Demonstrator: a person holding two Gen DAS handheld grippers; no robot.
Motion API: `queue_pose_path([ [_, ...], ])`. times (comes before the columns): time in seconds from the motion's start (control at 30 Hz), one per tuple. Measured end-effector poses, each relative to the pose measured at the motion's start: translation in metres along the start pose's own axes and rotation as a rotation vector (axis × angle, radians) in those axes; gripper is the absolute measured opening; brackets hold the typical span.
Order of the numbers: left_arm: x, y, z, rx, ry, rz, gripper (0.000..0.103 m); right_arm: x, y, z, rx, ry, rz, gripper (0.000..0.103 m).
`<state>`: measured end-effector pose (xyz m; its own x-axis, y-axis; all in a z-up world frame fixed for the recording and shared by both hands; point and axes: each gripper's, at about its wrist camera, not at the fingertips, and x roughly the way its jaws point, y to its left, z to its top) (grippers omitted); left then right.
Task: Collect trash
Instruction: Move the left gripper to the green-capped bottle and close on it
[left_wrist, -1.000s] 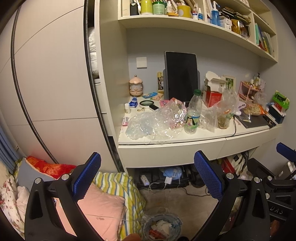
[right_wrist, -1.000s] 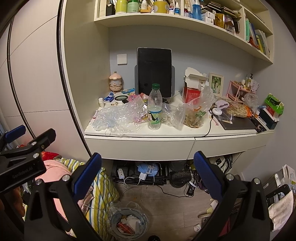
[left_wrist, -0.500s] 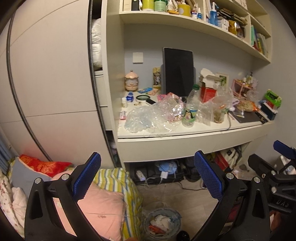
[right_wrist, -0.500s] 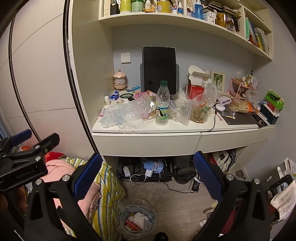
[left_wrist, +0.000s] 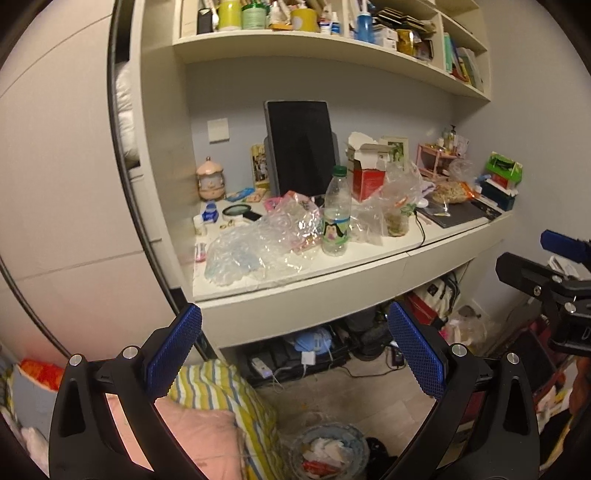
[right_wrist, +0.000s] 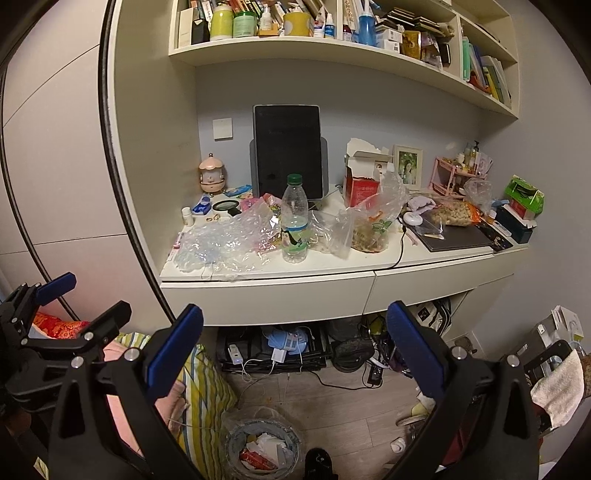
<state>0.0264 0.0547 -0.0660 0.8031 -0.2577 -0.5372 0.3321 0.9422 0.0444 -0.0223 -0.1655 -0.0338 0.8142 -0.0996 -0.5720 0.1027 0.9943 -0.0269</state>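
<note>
Seen from low in front of a white built-in desk with a cluttered white wall shelf above and a pale grey wall behind. On the left, tall white wardrobe panels, and below them a pink pillow with a yellow-striped cover on the floor side. On the desk, from left to right: a small pink lantern-shaped ornament, a heap of crumpled clear plastic wrap lying near the front edge, one clear plastic water bottle with green cap standing upright just beside the wrap, a dark upright screen behind it, a torn red and white carton, two clear plastic bags with food remains touching each other, and a closed dark laptop at the right. Under the desk, tangled cables and chargers; on the wooden floor, one round bin lined with plastic and holding scraps, near the bottom edge. Open floor between bin and desk front. Left gripper with blue pads spread wide, holding nothing; right gripper likewise wide apart and empty, both well apart from the desk.
</note>
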Motion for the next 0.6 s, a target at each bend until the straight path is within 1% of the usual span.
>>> queue_pose_path([
  [0.07,0.012,-0.008,0.005,0.005,-0.005,0.005,0.098,0.008,-0.006,0.005,-0.003,-0.006,0.008,0.097],
  [0.2,0.042,-0.019,0.020,-0.029,0.011,-0.009,0.098,0.036,-0.023,0.017,-0.009,-0.003,0.035,0.097],
  [0.3,0.073,-0.034,0.034,-0.021,0.017,0.019,0.098,0.068,-0.042,0.032,-0.002,0.008,0.061,0.097],
  [0.43,0.116,-0.056,0.053,0.012,0.013,0.039,0.098,0.108,-0.069,0.054,0.012,0.004,0.091,0.097],
  [0.6,0.175,-0.075,0.074,0.003,0.052,0.032,0.098,0.158,-0.090,0.074,-0.002,0.022,0.132,0.097],
])
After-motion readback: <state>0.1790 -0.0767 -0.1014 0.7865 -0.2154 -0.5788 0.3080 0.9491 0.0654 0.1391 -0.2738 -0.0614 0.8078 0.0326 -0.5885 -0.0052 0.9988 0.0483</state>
